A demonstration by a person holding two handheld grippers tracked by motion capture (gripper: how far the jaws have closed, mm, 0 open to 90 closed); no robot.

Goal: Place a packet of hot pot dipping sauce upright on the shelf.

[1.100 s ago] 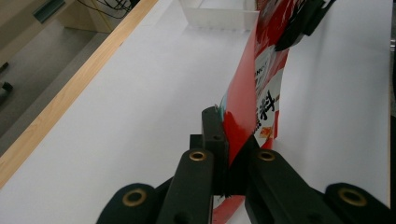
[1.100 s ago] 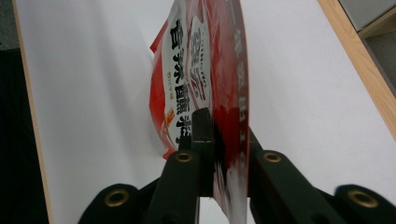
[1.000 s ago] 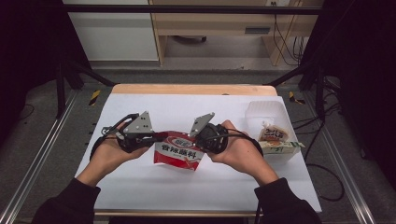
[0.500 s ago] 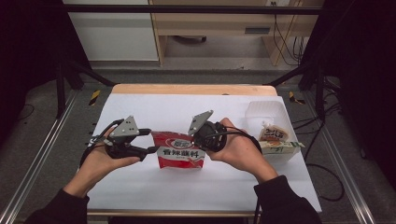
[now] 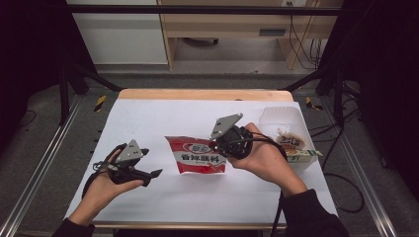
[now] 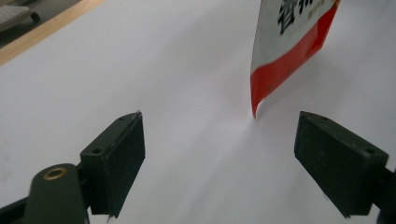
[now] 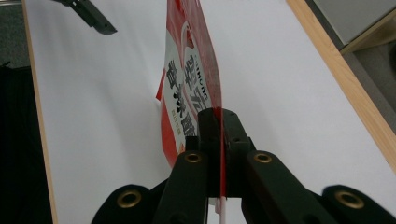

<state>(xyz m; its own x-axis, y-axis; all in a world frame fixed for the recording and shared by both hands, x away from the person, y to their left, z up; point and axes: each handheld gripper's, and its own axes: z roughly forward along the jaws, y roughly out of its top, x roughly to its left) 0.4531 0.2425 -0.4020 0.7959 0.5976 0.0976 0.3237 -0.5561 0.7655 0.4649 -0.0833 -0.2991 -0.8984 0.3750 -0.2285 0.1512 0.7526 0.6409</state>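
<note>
A red and white seasoning packet (image 5: 197,155) lies at mid-table with its right edge lifted. My right gripper (image 5: 217,146) is shut on that edge; in the right gripper view the jaws pinch the packet (image 7: 191,70) at their tips (image 7: 217,122). My left gripper (image 5: 150,177) sits low to the packet's left, apart from it. Its jaws have just been opening and nothing is between them. In the left gripper view the open gripper (image 6: 219,154) faces bare table, with the packet's corner (image 6: 289,51) beyond the right jaw. In the right gripper view, the left gripper (image 7: 93,18) shows farther off.
A white tray (image 5: 281,116) at the right holds a wrapped snack (image 5: 291,140) and a green and white carton (image 5: 304,155). The white table top (image 5: 148,123) has a wooden far edge (image 5: 202,94). Metal rails run along both sides.
My left gripper has let go of the packet's left edge, opened, and moved left and down toward the near side. The right hand has kept still with the packet.
</note>
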